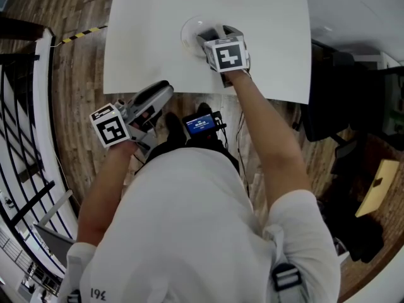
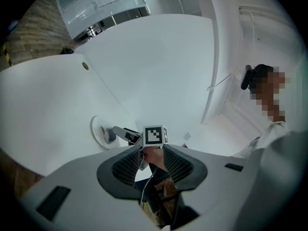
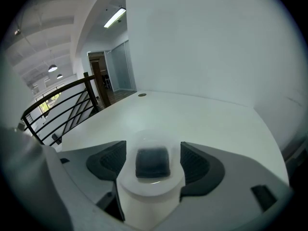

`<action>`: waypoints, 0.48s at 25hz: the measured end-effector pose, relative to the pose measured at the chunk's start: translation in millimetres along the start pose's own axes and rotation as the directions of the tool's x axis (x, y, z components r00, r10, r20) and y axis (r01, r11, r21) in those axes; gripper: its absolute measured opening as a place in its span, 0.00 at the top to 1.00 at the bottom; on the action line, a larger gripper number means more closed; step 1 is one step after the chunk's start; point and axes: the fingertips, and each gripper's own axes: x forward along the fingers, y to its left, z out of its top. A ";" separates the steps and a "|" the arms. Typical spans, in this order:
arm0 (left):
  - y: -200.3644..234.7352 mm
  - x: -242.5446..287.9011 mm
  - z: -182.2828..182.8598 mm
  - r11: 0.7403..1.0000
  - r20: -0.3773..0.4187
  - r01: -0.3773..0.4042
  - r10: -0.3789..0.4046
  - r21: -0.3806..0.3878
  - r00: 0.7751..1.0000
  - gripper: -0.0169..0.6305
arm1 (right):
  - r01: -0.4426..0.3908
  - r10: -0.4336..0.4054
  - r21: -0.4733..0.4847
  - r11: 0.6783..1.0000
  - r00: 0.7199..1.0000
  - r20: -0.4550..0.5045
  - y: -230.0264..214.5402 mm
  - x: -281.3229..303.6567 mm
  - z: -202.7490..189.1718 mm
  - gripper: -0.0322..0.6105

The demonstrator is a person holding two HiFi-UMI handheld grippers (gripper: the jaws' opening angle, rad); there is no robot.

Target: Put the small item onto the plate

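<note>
Sitting on white plate point(image 3: 147, 187), dark squarish item point(image 3: 152, 161)

We see a smooth, matt white table point(image 1: 145, 36), a glossy round white plate point(image 3: 144, 189), a matt dark square item point(image 3: 153, 161) and a grained brown wooden floor point(image 1: 69, 74).

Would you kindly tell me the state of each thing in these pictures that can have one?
Left tongs: open, empty.
Right tongs: open, jaws apart on either side of the block.
Block: lying on the plate, not gripped.
Plate: flat on the table, bearing the block.
</note>
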 end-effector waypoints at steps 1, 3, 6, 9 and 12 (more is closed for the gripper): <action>-1.7 0.5 0.8 1.000 0.005 0.005 -0.006 0.001 1.000 0.77 | 0.008 -0.008 0.002 1.000 1.000 0.015 -3.4 -4.6 2.5 0.40; -5.6 1.6 3.5 1.000 0.018 0.017 -0.017 0.001 1.000 0.77 | -0.004 0.003 0.023 1.000 0.999 0.034 -5.5 -11.8 2.6 0.40; -14.8 2.8 8.2 0.999 0.039 0.042 -0.042 0.005 0.998 0.77 | -0.027 0.023 0.059 0.998 0.997 0.069 -5.7 -28.0 4.7 0.40; -30.2 1.7 14.2 0.996 0.062 0.085 -0.085 0.011 0.994 0.77 | -0.050 0.040 0.087 0.995 0.992 0.117 -0.8 -49.0 12.4 0.52; -46.6 0.6 19.9 0.991 0.074 0.130 -0.132 0.029 0.988 0.77 | -0.083 0.067 0.094 0.992 0.983 0.170 10.7 -69.9 22.9 0.59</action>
